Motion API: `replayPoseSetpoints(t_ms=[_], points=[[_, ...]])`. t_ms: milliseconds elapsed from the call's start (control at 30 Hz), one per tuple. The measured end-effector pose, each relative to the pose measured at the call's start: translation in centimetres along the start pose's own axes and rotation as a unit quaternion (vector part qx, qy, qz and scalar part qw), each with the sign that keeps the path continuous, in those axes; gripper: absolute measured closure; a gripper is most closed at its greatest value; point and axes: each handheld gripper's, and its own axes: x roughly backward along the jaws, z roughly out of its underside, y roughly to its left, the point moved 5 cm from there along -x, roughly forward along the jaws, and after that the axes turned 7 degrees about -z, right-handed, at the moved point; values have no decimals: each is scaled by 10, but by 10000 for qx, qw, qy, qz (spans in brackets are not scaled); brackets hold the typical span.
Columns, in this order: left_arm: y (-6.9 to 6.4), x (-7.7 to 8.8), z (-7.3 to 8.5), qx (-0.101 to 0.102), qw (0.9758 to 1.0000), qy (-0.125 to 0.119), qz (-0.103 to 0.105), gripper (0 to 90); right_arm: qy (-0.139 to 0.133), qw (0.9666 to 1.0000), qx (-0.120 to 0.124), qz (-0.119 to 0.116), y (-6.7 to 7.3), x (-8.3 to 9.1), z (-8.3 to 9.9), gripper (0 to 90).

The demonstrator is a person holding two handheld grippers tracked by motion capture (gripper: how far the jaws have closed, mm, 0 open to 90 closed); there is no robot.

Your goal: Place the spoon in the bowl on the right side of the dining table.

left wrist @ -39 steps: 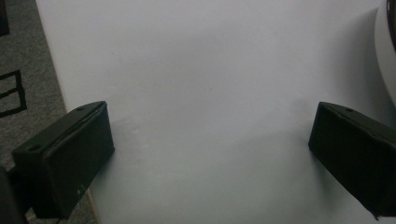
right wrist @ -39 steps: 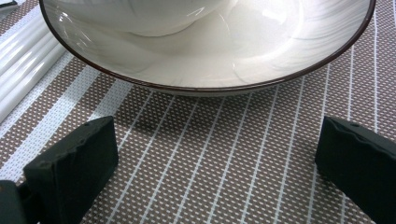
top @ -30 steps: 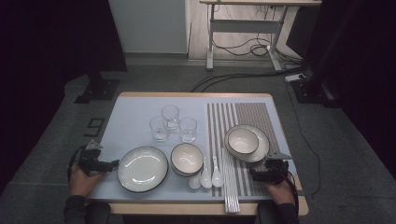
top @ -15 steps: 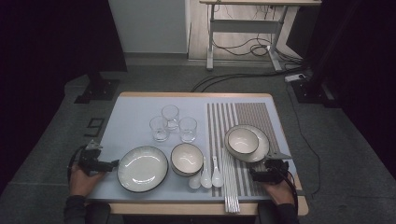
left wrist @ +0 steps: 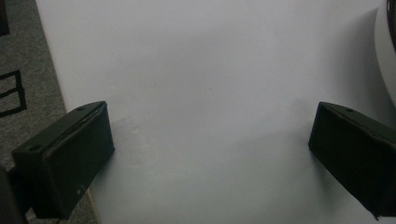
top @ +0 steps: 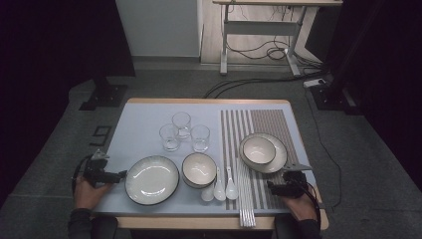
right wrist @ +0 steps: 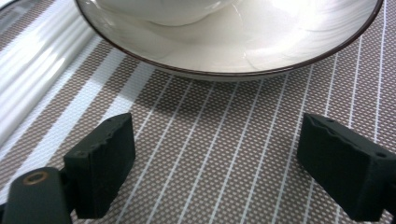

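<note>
The plate (right wrist: 261, 42) on the striped placemat (top: 278, 124) lies just ahead of the right gripper (right wrist: 215, 172), at the right side of the table (top: 144, 119), with a small bowl (top: 259, 148) sitting in it. The right gripper's jaws stand wide apart over the mat with nothing between them; they have just been closing a little from their widest. The plate's dark rim faces the jaws, near but not touching.

Judged from here, the main risk is the stack: if the jaws take the rim low and tip the plate, the small bowl could slide or roll off. A shallow, glazed rim may also slip out of a pinch.

Just to the left of the plate, along the mat's edge, lies a bundle of pale chopsticks (top: 245, 194), and beside them the white spoons (top: 220, 189); a sweep toward them could scatter both.

Farther left stand a second bowl (top: 199, 169), a large plate (top: 152, 179) and three glasses (top: 183, 132).

The left gripper (left wrist: 210, 154) rests at the table's left edge, jaws wide open and empty over bare tabletop, beside the large plate
</note>
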Motion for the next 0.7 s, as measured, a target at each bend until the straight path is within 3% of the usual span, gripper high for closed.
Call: replayPoseSetpoints(t_ms=[267, 700], points=[[0, 0, 0, 1, 10000, -1, 0, 0, 84, 9997, 221, -53, 10, 10, 0, 136], [0, 0, 0, 2, 10000, -2, -1, 0, 84, 9978, 506, -430, 36, 17, -7, 153]])
